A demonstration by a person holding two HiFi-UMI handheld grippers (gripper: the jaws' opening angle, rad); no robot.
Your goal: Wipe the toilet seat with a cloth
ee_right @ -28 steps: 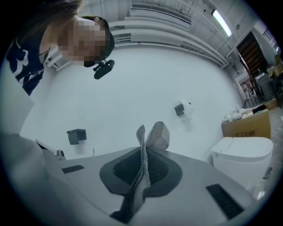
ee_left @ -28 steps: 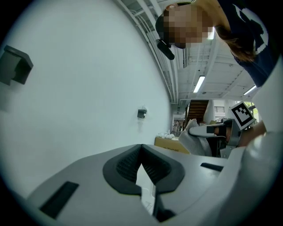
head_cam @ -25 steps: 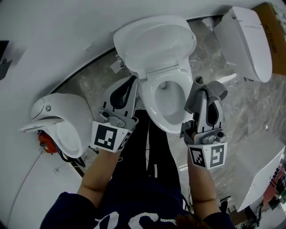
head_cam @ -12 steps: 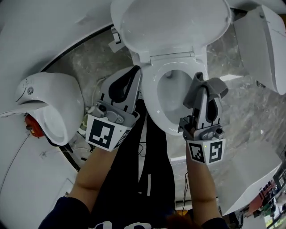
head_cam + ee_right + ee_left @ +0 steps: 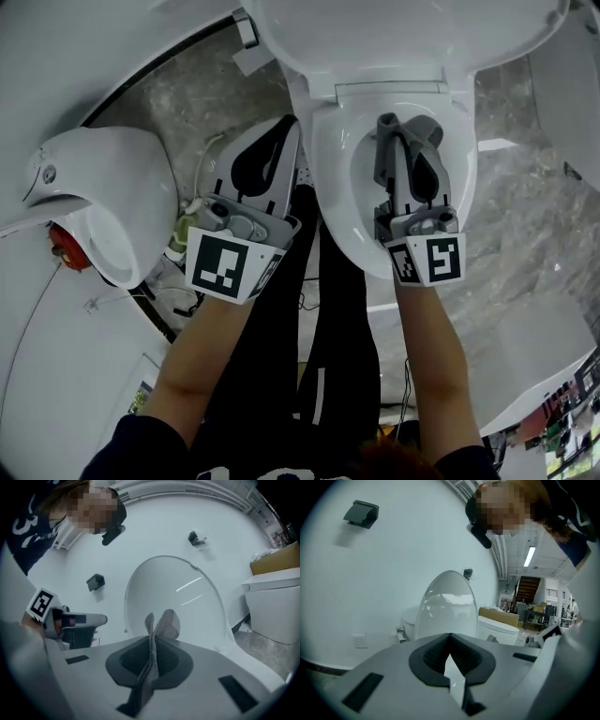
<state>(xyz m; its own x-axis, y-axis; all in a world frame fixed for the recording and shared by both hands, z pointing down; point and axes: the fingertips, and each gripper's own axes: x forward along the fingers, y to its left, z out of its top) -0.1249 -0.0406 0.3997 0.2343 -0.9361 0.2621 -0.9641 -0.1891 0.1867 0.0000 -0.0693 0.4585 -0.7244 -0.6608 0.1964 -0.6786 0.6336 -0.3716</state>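
Observation:
A white toilet stands in front of me with its lid (image 5: 394, 37) raised and its seat (image 5: 330, 187) down. My right gripper (image 5: 389, 122) hangs over the middle of the seat opening, shut on a grey mesh cloth (image 5: 427, 131). In the right gripper view the cloth (image 5: 161, 625) sticks up, folded, from the closed jaws (image 5: 151, 641), with the lid (image 5: 178, 597) behind it. My left gripper (image 5: 286, 124) sits just left of the seat's outer edge, shut with nothing in it. In the left gripper view its jaws (image 5: 450, 637) meet below the lid (image 5: 445, 606).
A second white toilet (image 5: 103, 206) with a red part (image 5: 66, 246) stands at the left, and a third toilet (image 5: 572, 84) at the upper right. My dark-trousered legs (image 5: 328, 309) are against the bowl's front. Cables lie on the marble floor (image 5: 187, 103).
The toilet has come closer in the head view. My right gripper with the cloth has moved left, from beside the seat's right rim to over the bowl. The left gripper stays beside the seat.

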